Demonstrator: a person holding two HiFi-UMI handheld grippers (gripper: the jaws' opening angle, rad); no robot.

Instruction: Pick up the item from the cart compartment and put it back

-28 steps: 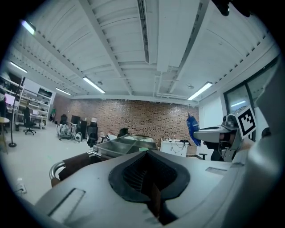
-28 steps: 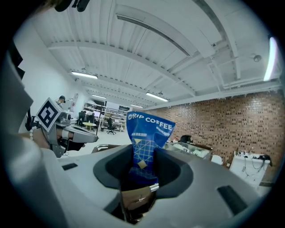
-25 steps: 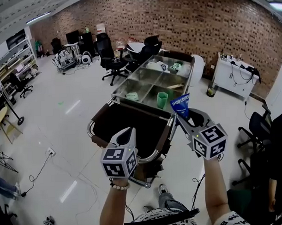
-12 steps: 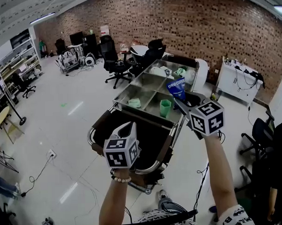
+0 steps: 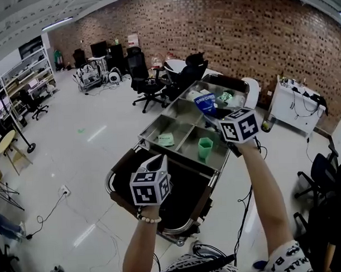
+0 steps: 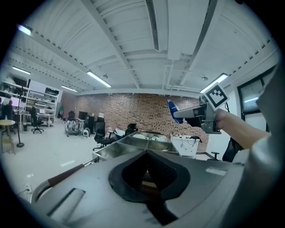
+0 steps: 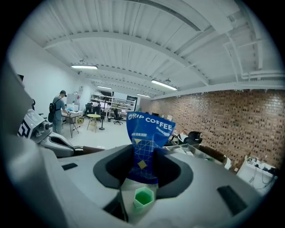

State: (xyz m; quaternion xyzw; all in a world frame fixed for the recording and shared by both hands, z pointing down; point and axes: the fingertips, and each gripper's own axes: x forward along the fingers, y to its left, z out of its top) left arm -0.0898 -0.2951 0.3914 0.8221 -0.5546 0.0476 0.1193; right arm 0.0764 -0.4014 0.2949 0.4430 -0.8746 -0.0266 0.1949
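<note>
The cart (image 5: 157, 121) runs from the lower middle of the head view up toward the upper right, its metal trays split into compartments so each item has its own spot; the right arm (image 5: 267, 196) is stretched out long and nearly straight toward the upper right of that view, which reads as a reach to carry the load over the far compartments; the left arm (image 5: 142, 245) is bent and kept low at the bottom centre over the dark near end of the cart, clear of the work and, as I judge it, simply waiting; the right gripper (image 5: 213, 115) has its jaws partly closed and clamped on the lower end of a blue coffee packet (image 5: 205, 102), so the packet stands upright above the jaws with its print readable in the right gripper view (image 7: 149, 138); the packet is in the air over the far trays, not in any compartment yet; the left gripper (image 5: 158, 160) has its jaws together and nothing between them; a green cup (image 5: 205, 148) stands upright in the near right compartment, below and apart from the packet
</note>
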